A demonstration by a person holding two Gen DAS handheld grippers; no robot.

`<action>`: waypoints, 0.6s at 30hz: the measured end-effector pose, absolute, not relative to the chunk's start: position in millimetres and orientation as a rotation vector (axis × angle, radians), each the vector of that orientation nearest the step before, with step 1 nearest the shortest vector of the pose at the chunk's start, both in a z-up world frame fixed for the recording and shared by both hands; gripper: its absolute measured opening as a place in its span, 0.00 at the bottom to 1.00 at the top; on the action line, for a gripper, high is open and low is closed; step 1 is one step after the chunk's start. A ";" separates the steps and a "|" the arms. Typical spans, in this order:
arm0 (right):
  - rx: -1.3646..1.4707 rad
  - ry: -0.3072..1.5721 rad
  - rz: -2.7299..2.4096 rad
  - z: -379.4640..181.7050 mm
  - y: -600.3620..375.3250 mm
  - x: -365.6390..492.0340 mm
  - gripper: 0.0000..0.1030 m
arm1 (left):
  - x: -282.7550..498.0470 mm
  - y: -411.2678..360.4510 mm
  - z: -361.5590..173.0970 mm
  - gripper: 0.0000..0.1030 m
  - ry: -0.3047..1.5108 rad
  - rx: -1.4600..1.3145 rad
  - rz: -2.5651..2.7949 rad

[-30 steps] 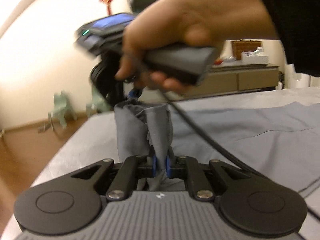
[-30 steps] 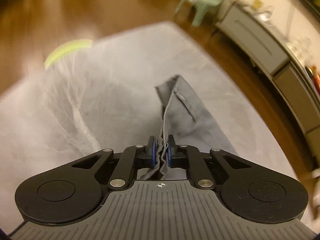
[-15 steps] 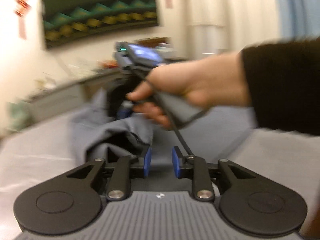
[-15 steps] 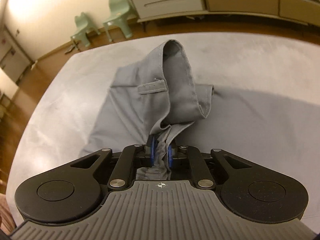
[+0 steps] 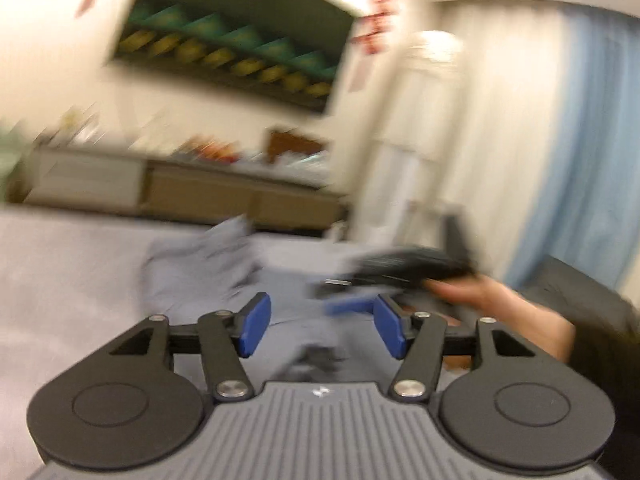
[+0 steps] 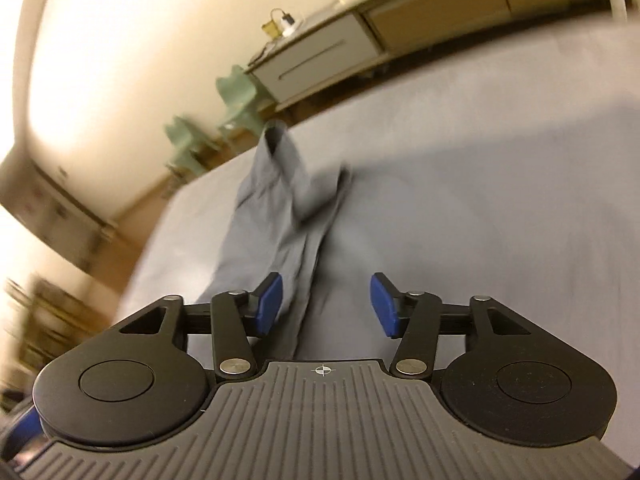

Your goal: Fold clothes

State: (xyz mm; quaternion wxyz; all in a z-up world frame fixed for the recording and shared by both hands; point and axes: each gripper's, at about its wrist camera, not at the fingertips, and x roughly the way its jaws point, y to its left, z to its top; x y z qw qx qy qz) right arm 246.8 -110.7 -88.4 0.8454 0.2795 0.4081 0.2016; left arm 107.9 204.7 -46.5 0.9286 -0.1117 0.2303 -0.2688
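A grey garment [image 6: 280, 220] lies bunched on the bed's grey sheet [image 6: 500, 152], one fold still standing up at its far end. My right gripper [image 6: 326, 304] hovers over its near end. The jaws are opening, and the cloth's edge passes under the gap close to the left pad [image 6: 270, 304] without being pressed. In the left wrist view the same garment [image 5: 200, 268] lies ahead. My left gripper [image 5: 323, 326] is also opening, with nothing between its pads. A hand [image 5: 472, 292] holds the blurred right gripper [image 5: 338, 294] just beyond it.
A long low cabinet [image 6: 320, 60] with clutter on top stands past the bed's far edge, with green child chairs [image 6: 236, 88] beside it. A pale blue curtain [image 5: 580, 140] hangs at the right. A black sleeve [image 5: 592, 328] reaches in low right.
Both grippers were shut on the garment and have let go, their jaws now wide apart. The cloth has dropped onto the bed. The right hand swept across and both views swung round.
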 end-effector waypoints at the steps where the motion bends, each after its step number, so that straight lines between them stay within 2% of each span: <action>1: 0.646 0.873 0.454 -95.6 -114.3 234.5 0.60 | 117.7 208.1 -52.7 0.56 0.503 -0.266 -0.505; 4: 0.838 0.930 0.524 -122.7 -110.7 204.5 0.69 | 140.7 218.9 -59.6 0.56 0.554 -0.346 -0.413; 7: 1.039 0.938 0.570 -139.1 -98.8 183.7 0.72 | 154.5 236.4 -66.1 0.56 0.577 -0.427 -0.363; 8: 1.100 0.932 0.581 -142.2 -93.5 178.5 0.81 | 156.4 240.5 -68.5 0.56 0.582 -0.447 -0.354; 10: 1.201 0.923 0.597 -148.1 -86.4 173.6 0.89 | 155.8 246.8 -72.3 0.56 0.595 -0.478 -0.343; 18: 1.293 0.881 0.611 -147.5 -56.0 199.9 0.92 | 140.0 226.2 -75.8 0.56 0.633 -0.375 -0.422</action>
